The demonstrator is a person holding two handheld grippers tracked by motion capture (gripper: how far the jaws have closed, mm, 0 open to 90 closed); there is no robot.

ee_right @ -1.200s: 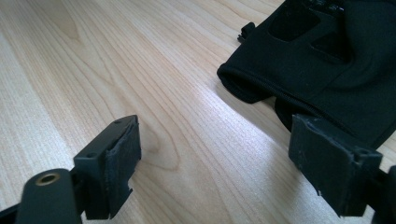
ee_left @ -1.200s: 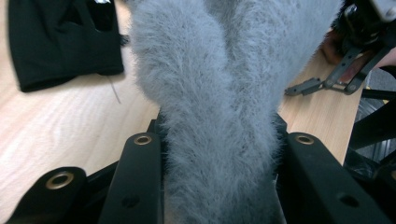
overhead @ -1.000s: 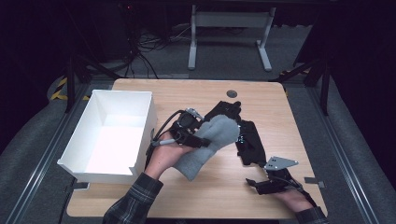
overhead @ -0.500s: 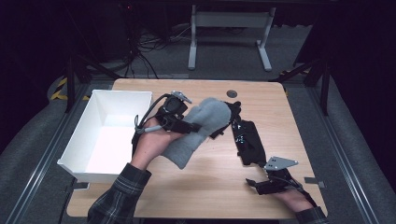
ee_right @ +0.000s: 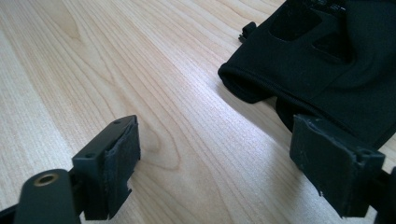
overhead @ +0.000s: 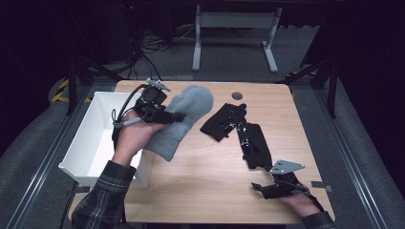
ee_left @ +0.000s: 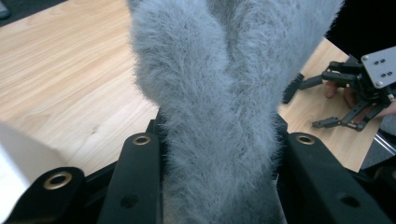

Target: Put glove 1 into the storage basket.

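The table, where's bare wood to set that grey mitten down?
Free: the near-left stretch between the white bin and the right gripper, below the grey mitten; also the far-right corner past the black gloves. Crowded: the middle-right strip, where those gloves lie just ahead of the right gripper.

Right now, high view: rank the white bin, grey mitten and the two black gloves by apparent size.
1. white bin, clearly largest.
2. grey mitten, held in the left gripper.
3. The two black gloves look alike and they overlap, so I won't rank them.
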